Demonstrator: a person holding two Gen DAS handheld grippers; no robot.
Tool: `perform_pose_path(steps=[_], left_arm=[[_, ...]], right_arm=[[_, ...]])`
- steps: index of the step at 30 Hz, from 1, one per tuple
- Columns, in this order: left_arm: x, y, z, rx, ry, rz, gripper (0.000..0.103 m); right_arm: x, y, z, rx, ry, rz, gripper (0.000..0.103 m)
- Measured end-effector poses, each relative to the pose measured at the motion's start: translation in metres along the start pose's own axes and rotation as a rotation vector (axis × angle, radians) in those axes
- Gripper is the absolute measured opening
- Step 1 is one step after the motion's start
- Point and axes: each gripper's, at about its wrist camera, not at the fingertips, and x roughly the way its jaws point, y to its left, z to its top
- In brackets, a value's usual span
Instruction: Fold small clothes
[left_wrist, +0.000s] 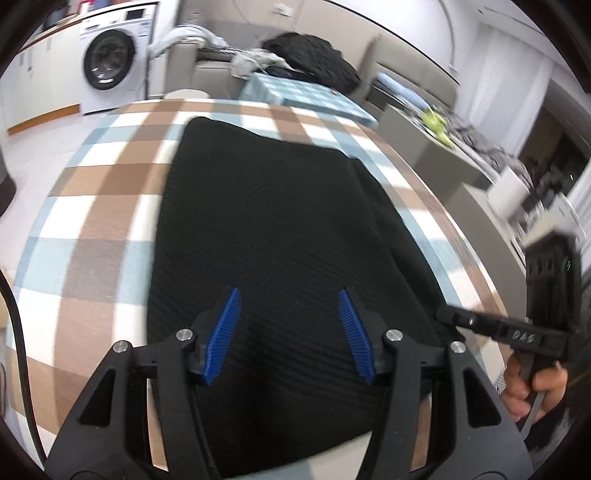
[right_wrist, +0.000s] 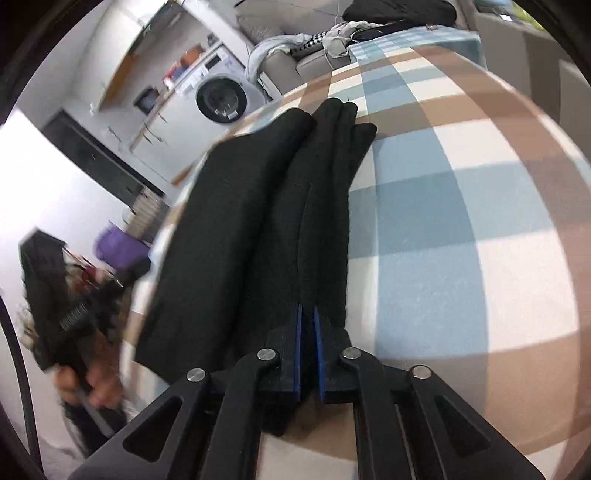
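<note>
A black ribbed garment (left_wrist: 266, 206) lies lengthwise on the checked tablecloth (left_wrist: 92, 206), folded into a long strip with layered folds along its right side (right_wrist: 325, 177). My left gripper (left_wrist: 288, 291) hovers over the garment's near end, its blue pads (left_wrist: 225, 332) wide apart with only flat cloth below them. My right gripper (right_wrist: 307, 308) has its pads nearly together, pinching a fold at the garment's near right edge. In the left wrist view the right gripper (left_wrist: 443, 315) reaches that edge from the right, held by a hand (left_wrist: 532, 387). The left gripper (right_wrist: 122, 277) shows blurred in the right wrist view.
The table's right edge (left_wrist: 480, 266) runs close beside the garment. Beyond the far end stand a second table with a blue checked cloth (left_wrist: 295, 92), a sofa with a pile of dark clothes (left_wrist: 310, 55) and a washing machine (left_wrist: 109, 61). Broad bare tablecloth (right_wrist: 443, 221) lies right of the garment.
</note>
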Motion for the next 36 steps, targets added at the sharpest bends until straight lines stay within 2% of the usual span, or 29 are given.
perform_pose_path(steps=[2,7,9,10,11,15,16,17,18,19,20,22,24,25,27,30,33,35,36], left_arm=[[0.003,-0.015,-0.007,0.022,0.025,-0.041,0.054],[0.012,-0.048,-0.022,0.082,0.082,-0.086,0.054],[0.016,-0.059,-0.028,0.108,0.11,-0.106,0.054],[0.017,-0.063,-0.031,0.122,0.117,-0.105,0.054],[0.017,-0.068,-0.034,0.134,0.12,-0.108,0.054],[0.018,-0.076,-0.041,0.157,0.13,-0.109,0.055],[0.018,-0.076,-0.041,0.157,0.133,-0.108,0.054],[0.017,-0.076,-0.041,0.154,0.133,-0.106,0.055],[0.017,-0.074,-0.039,0.15,0.131,-0.104,0.055],[0.016,-0.073,-0.038,0.146,0.127,-0.1,0.055],[0.013,-0.072,-0.037,0.14,0.121,-0.096,0.055],[0.011,-0.068,-0.032,0.133,0.115,-0.101,0.055],[0.009,-0.068,-0.028,0.132,0.111,-0.107,0.055],[0.009,-0.07,-0.027,0.139,0.107,-0.11,0.055],[0.012,-0.074,-0.027,0.156,0.113,-0.119,0.055],[0.022,-0.083,-0.033,0.18,0.14,-0.138,0.055],[0.026,-0.092,-0.041,0.216,0.147,-0.132,0.057],[0.025,-0.094,-0.044,0.239,0.148,-0.145,0.059],[0.025,-0.094,-0.046,0.243,0.152,-0.151,0.059]], right_arm=[[-0.008,0.005,-0.003,-0.017,-0.015,0.023,0.023],[-0.021,0.017,-0.01,-0.085,-0.026,0.038,0.027],[-0.018,0.022,-0.013,-0.105,-0.005,0.061,0.033],[-0.011,0.024,-0.014,-0.118,0.02,0.071,0.042],[-0.009,0.027,-0.017,-0.128,0.039,0.062,0.045],[0.004,0.031,-0.019,-0.178,0.019,0.002,0.044],[0.01,0.03,-0.018,-0.182,0.026,-0.011,0.04],[0.011,0.03,-0.019,-0.185,0.029,-0.024,0.027],[0.016,0.028,-0.017,-0.194,0.029,-0.05,0.02],[0.017,0.027,-0.017,-0.204,0.036,-0.048,0.012],[0.009,0.03,-0.015,-0.214,0.009,-0.014,0.01],[-0.004,0.034,-0.014,-0.225,-0.023,0.06,0.009],[-0.007,0.027,-0.013,-0.177,-0.004,0.095,0.009],[-0.002,0.022,-0.013,-0.162,0.012,0.08,0.009],[0.018,0.009,-0.018,-0.128,0.083,-0.012,0.009],[0.021,0.008,-0.015,-0.125,0.079,-0.008,0.01],[0.011,0.01,-0.006,-0.126,0.032,0.006,0.018],[0.009,0.007,0.003,-0.11,-0.018,-0.012,0.033],[0.011,0.007,0.011,-0.099,-0.04,-0.016,0.033]])
